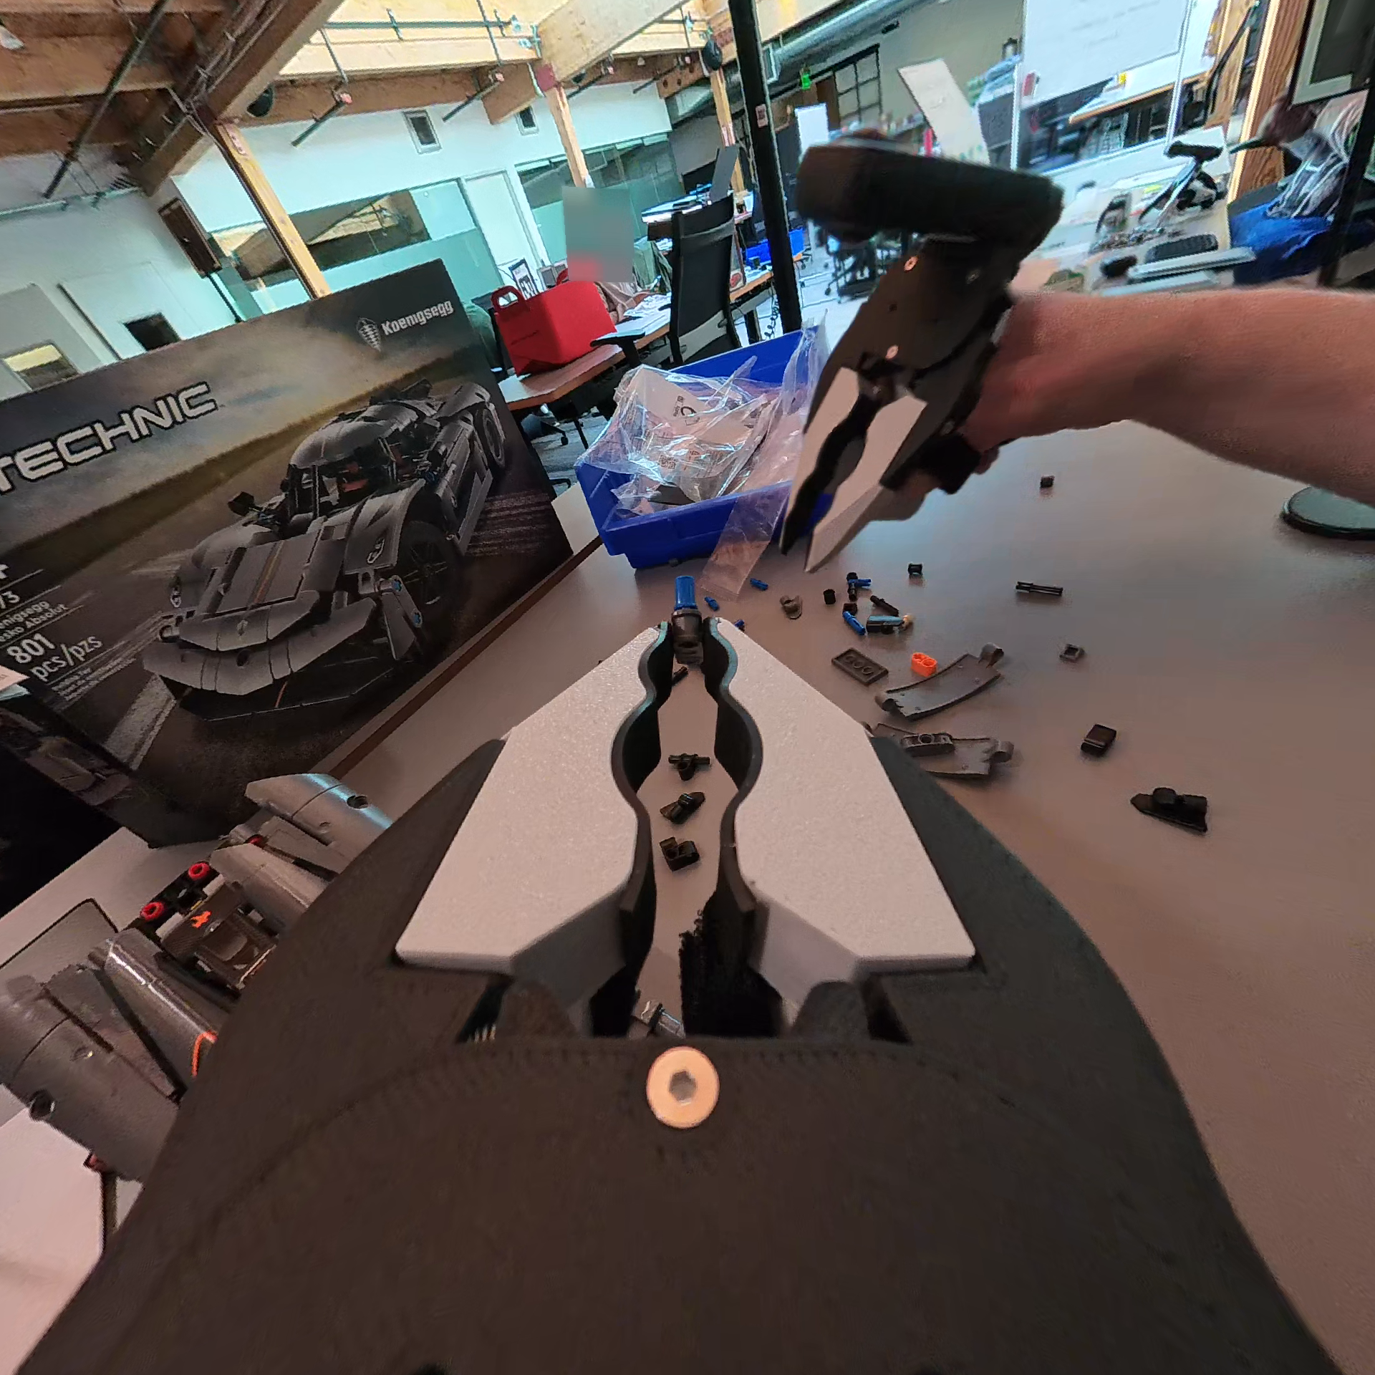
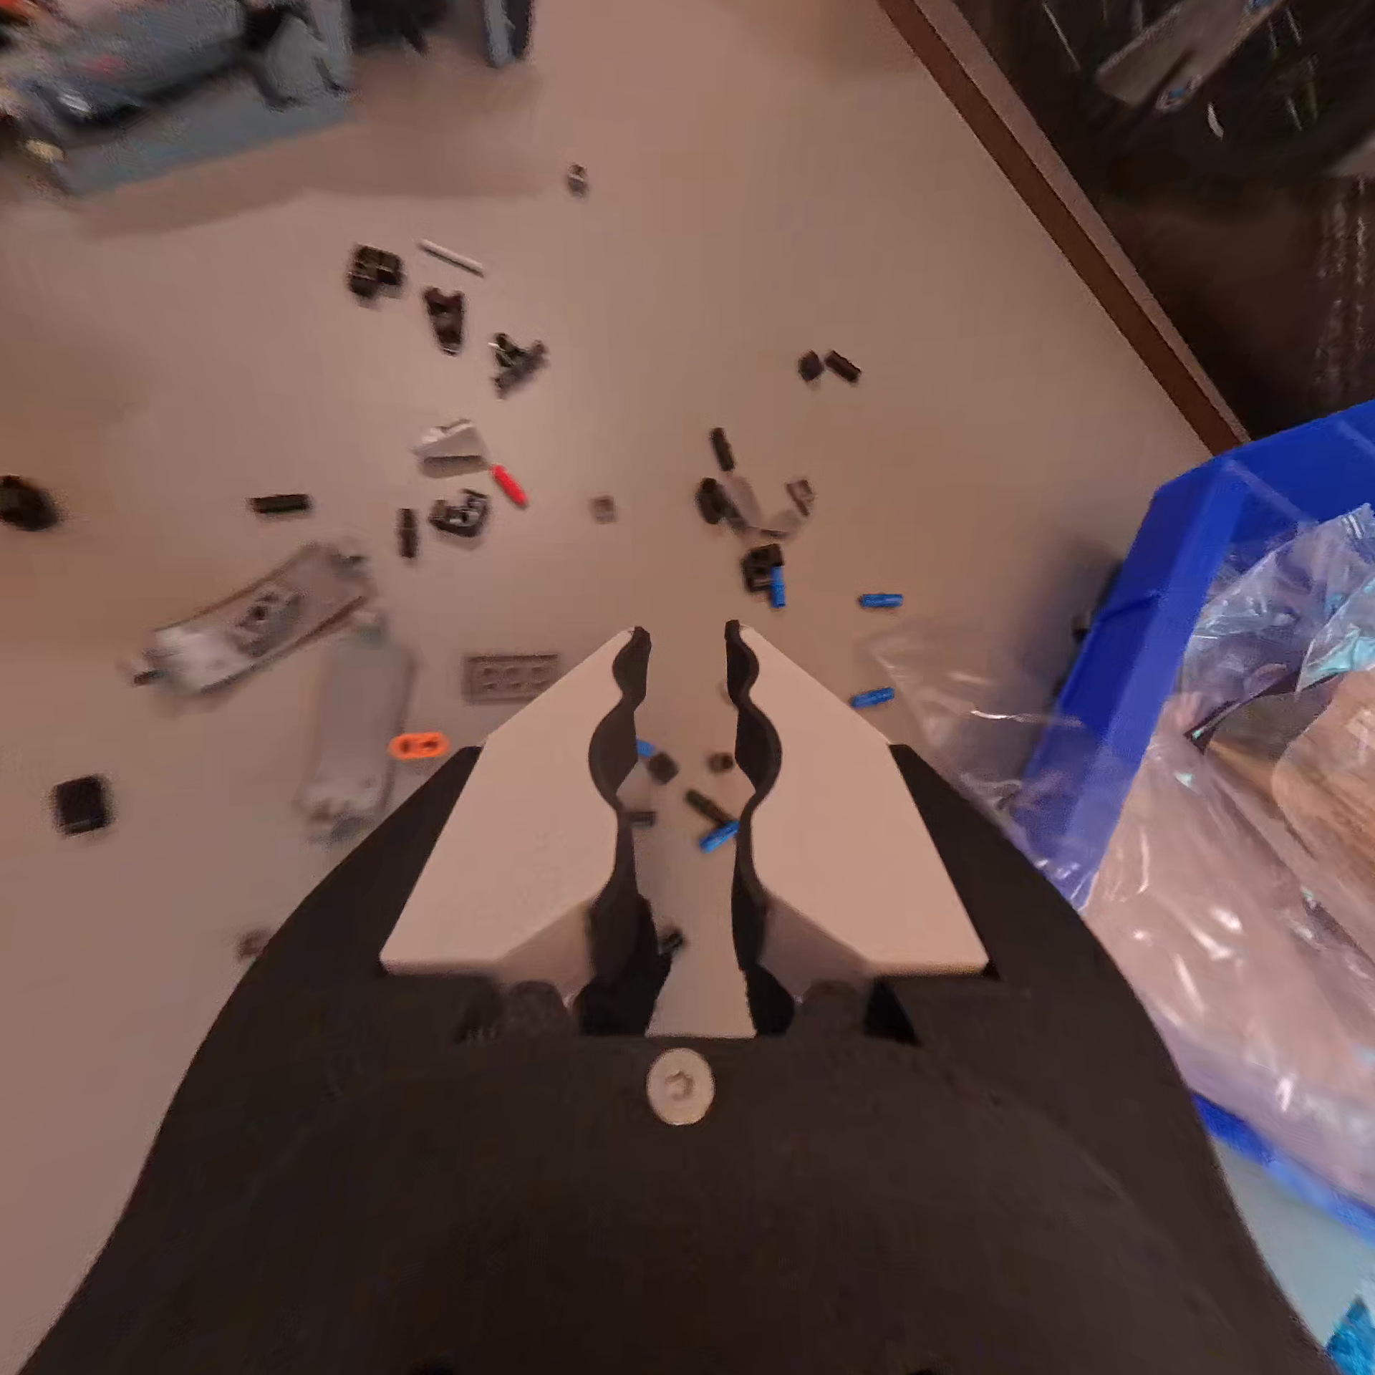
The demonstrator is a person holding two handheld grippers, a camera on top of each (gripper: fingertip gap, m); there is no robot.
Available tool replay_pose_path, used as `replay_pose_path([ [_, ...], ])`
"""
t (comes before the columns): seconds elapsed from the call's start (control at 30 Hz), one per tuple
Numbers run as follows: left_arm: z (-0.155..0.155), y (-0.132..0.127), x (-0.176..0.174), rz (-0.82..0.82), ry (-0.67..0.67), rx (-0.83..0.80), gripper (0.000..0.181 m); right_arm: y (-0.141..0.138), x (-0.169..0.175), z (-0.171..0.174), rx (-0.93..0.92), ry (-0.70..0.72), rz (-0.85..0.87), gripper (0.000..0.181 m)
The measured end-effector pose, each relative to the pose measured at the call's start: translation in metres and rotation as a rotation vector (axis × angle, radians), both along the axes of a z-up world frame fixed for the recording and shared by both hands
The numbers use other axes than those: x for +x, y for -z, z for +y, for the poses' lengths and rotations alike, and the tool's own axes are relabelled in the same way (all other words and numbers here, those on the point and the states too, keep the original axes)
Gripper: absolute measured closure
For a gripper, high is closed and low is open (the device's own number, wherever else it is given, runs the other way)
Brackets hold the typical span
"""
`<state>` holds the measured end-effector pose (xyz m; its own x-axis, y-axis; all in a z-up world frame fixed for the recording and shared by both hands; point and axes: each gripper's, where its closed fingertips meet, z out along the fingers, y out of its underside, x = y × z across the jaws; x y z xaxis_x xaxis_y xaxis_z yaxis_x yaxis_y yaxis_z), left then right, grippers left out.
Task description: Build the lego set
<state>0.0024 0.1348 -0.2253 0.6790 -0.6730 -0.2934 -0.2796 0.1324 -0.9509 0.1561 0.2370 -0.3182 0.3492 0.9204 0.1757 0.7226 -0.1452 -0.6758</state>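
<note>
Broad tan surface (image 1: 1116, 1004), strewn with loose parts so each stays separate and easy to pick. Tall dark set box (image 1: 260, 521) propped upright along the far-left edge, probably as a reference picture. Grey, part-built car model (image 1: 149, 967) parked at the near-left, out of the working area. Blue bin (image 2: 1190, 595) at the far edge, stuffed with clear plastic bags (image 1: 692, 439), apparently to keep packaging off the work area.

Left hand-held gripper (image 1: 688, 629) clenched on a small dark connector with a blue pin (image 1: 684, 617), raised off the surface with the blue end pointing away, seemingly presented for the next piece. Right hand-held gripper (image 2: 683, 632) released, empty, tilted down above the scatter near the bin, likely choosing a part.

Curved grey panels (image 1: 945, 688) lying flat right of centre; flat grey plate (image 2: 510, 675) and orange link (image 2: 419, 745) just beside them. Blue pins (image 2: 880, 600) and black connectors (image 1: 681, 807) scattered singly, tiny and short. Build far from finished, by the look of it.
</note>
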Motion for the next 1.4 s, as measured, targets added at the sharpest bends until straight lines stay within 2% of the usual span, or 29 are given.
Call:
replay_pose_path([
  [0.13, 0.001, 0.001, 0.0, 0.002, -0.001, -0.002, 0.176, 0.028, -0.01, 0.032, -0.032, -0.001, -0.073, 0.163],
  [0.37, 0.001, 0.003, 0.002, 0.015, 0.004, -0.006, 0.176, 0.049, -0.024, 0.058, -0.064, -0.01, -0.107, 0.164],
  [0.57, 0.001, 0.003, 0.002, 0.016, 0.003, -0.007, 0.176, 0.055, -0.027, 0.057, -0.104, -0.034, -0.104, 0.169],
  [0.73, 0.002, 0.003, 0.002, 0.014, 0.002, -0.006, 0.176, 0.051, -0.027, 0.04, -0.186, -0.071, -0.05, 0.172],
  [0.83, 0.001, 0.002, 0.002, 0.014, 0.003, -0.005, 0.176, 0.025, -0.036, 0.012, -0.291, -0.157, 0.126, 0.173],
  [1.0, 0.001, 0.002, 0.003, 0.013, 0.005, -0.003, 0.176, -0.068, -0.044, -0.043, -0.516, -0.398, 0.649, 0.173],
  [1.1, 0.001, 0.002, 0.002, 0.012, 0.003, -0.003, 0.176, -0.105, -0.035, -0.058, -0.601, -0.463, 0.844, 0.173],
  [1.2, 0.001, 0.001, 0.001, 0.007, 0.003, -0.003, 0.176, -0.119, -0.031, -0.07, -0.635, -0.496, 0.908, 0.173],
  [1.4, 0.0, 0.001, 0.002, 0.009, 0.006, -0.001, 0.176, -0.124, -0.031, -0.089, -0.671, -0.534, 0.923, 0.173],
])
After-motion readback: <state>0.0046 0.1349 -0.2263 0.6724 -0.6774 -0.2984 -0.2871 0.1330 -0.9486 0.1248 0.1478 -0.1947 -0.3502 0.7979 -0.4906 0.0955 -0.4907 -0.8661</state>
